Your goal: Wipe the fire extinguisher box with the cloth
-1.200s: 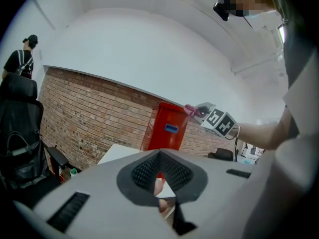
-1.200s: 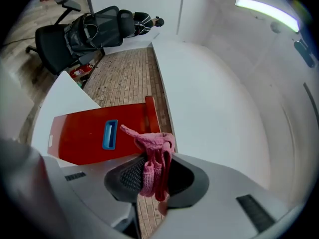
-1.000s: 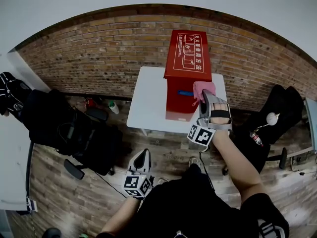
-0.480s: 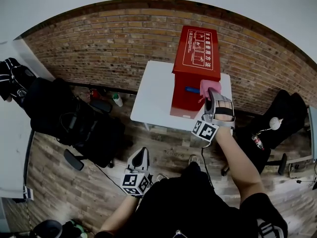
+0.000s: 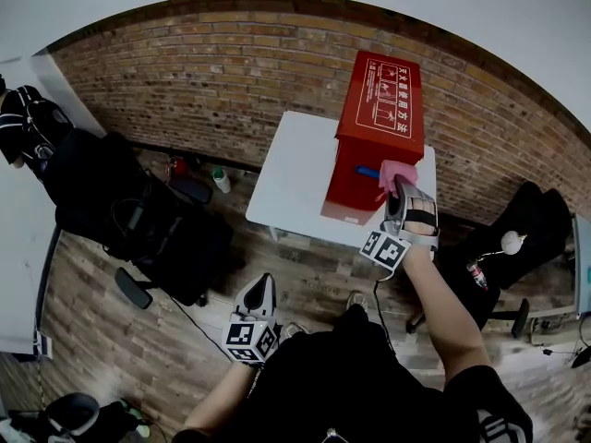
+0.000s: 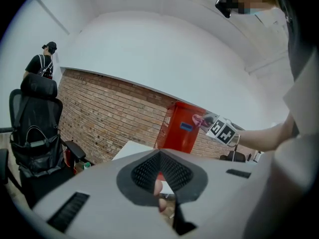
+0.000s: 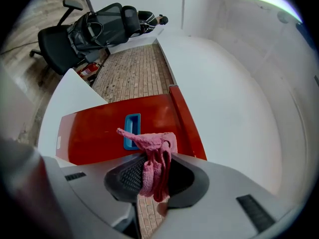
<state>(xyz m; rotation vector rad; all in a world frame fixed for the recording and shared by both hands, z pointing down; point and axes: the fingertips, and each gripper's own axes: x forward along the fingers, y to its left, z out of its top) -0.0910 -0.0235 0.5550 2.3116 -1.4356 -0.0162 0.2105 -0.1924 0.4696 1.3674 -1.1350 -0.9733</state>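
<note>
The pink cloth [image 7: 152,159] lies at the front of the red box [image 5: 379,109], just beside its blue handle [image 7: 131,129], much as a second ago. The right gripper [image 5: 398,188] has it pinched between closed jaws. The left gripper [image 5: 259,299] hangs low, well apart, jaws together and empty.

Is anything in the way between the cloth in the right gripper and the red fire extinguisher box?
Nothing visible. The right gripper holds the pink cloth close to the fire extinguisher box, by its blue handle, with no object between them.
</note>
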